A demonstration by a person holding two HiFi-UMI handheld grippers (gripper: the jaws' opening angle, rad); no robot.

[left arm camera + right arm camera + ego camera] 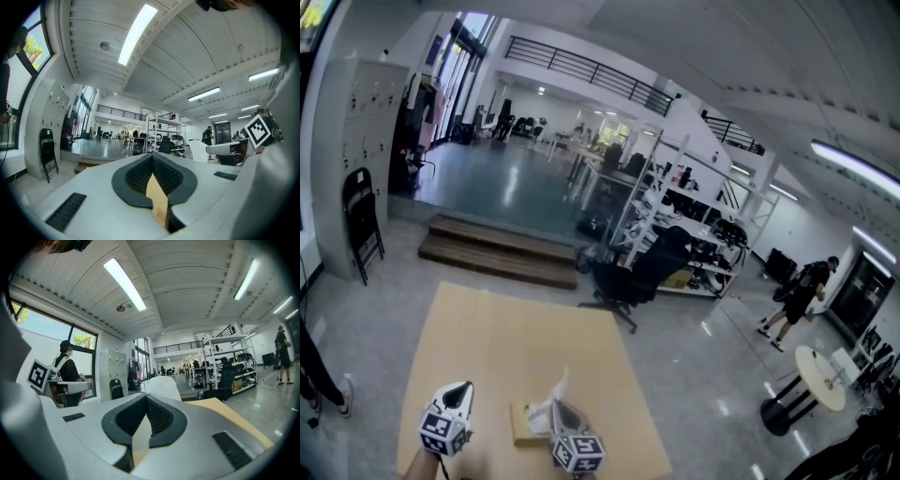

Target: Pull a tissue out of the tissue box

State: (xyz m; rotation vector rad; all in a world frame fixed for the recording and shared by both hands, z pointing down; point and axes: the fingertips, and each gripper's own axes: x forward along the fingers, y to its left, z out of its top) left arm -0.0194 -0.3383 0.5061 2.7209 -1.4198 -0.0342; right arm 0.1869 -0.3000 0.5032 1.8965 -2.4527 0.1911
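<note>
A tan tissue box (523, 427) lies at the near end of the wooden table (516, 342). A white tissue (559, 391) stands up out of it. My right gripper (560, 412) is right above the box, its jaws shut on the tissue; the tissue (162, 386) rises just beyond the jaw tips in the right gripper view. My left gripper (461, 391) hovers to the left of the box, shut and empty, apart from the box. The left gripper view shows the tissue (198, 150) and the right gripper's marker cube (258, 131) off to its right.
Beyond the table's far edge stand a black office chair (630, 275), low wooden steps (499, 249) and metal shelving (694, 230). A person (797, 298) walks at the right near a round white table (821, 377). A folding chair (361, 223) stands at the left wall.
</note>
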